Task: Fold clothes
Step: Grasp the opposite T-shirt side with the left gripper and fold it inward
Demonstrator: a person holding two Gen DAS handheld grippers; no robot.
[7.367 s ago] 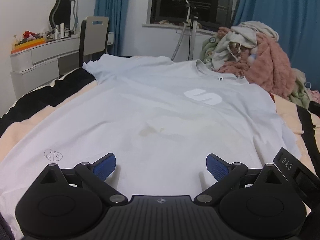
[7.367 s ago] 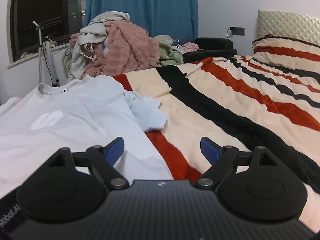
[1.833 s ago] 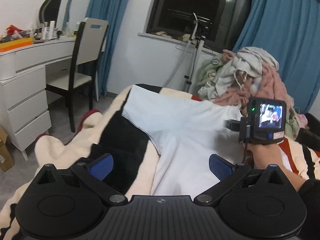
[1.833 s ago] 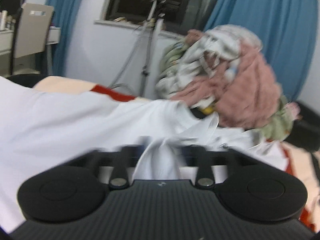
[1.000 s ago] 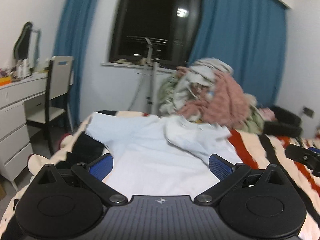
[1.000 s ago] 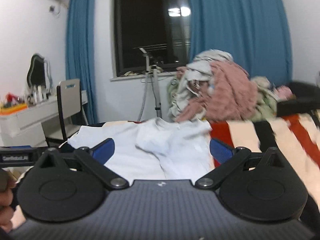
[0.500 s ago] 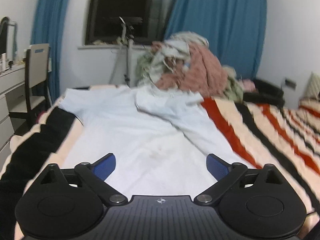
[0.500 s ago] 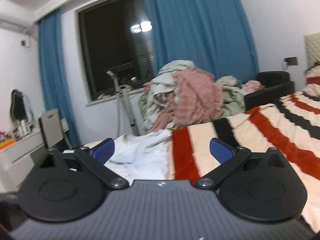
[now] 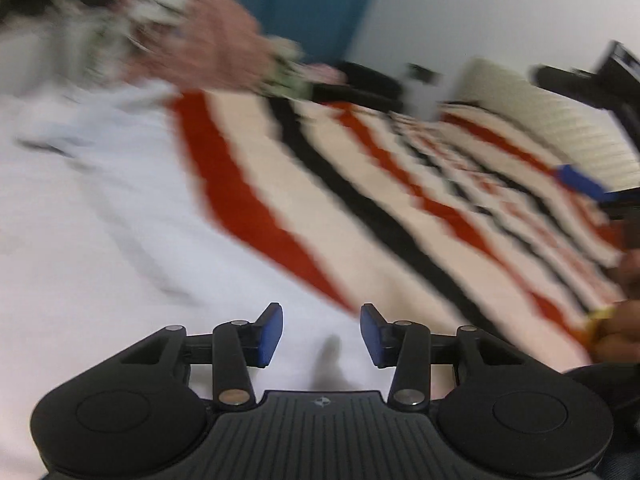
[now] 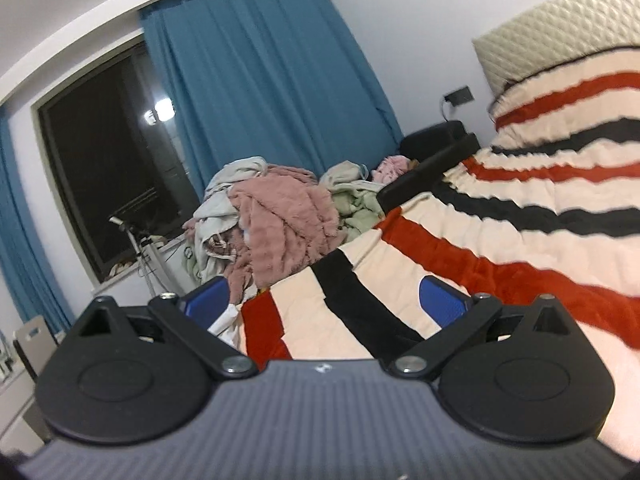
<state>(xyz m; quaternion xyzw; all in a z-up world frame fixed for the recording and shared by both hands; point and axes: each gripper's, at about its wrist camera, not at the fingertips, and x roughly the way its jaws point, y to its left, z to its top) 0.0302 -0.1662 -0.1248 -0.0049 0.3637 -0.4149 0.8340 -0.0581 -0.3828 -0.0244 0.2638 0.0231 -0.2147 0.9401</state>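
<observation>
The pale blue T-shirt (image 9: 120, 208) lies spread on the striped blanket (image 9: 400, 200), filling the left of the blurred left wrist view. My left gripper (image 9: 321, 334) hangs low over the shirt's near right edge, its jaws partly closed with a gap and nothing between them. My right gripper (image 10: 324, 296) is open wide and empty, held above the blanket (image 10: 500, 240); only a sliver of the shirt (image 10: 230, 320) shows by its left finger. The right gripper's blue fingertip (image 9: 580, 180) shows at the far right of the left wrist view.
A heap of pink, white and green laundry (image 10: 276, 216) sits at the far end of the bed, below blue curtains (image 10: 260, 92) and a dark window (image 10: 108, 168). A quilted headboard (image 10: 560, 28) stands at the right. A black armchair (image 10: 436, 144) is behind the bed.
My left gripper has swung right and down toward the shirt's right edge and its jaws have narrowed. My right gripper has turned right, over the bare blanket, still open.
</observation>
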